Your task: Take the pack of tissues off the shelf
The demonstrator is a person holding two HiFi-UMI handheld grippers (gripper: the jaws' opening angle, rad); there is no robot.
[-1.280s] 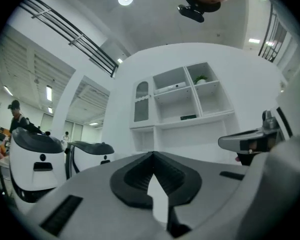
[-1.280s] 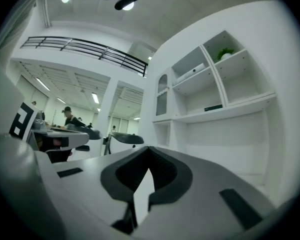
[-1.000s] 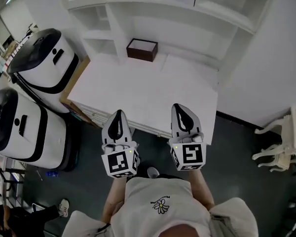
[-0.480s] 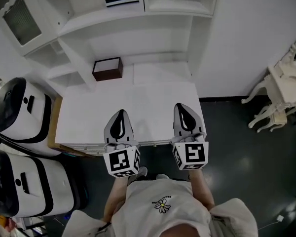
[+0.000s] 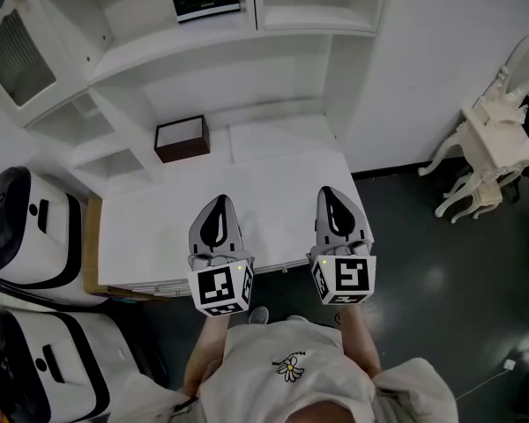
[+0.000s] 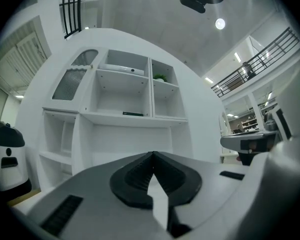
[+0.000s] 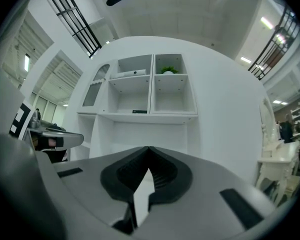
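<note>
Tissue pack (image 5: 207, 1), a flat dark packet, is lying on a shelf ahead of and above both grippers, well apart from them. White shelving unit (image 5: 353, 77) is standing beyond a white desk (image 5: 273, 192); I judge the person is facing it to line up a reach. Left gripper (image 5: 218, 203) and right gripper (image 5: 338, 194) are hovering level over the desk's near edge, jaws pressed together, holding nothing. Brown box (image 5: 182, 138) is sitting ahead-left of the left gripper, its contents not showing.
</note>
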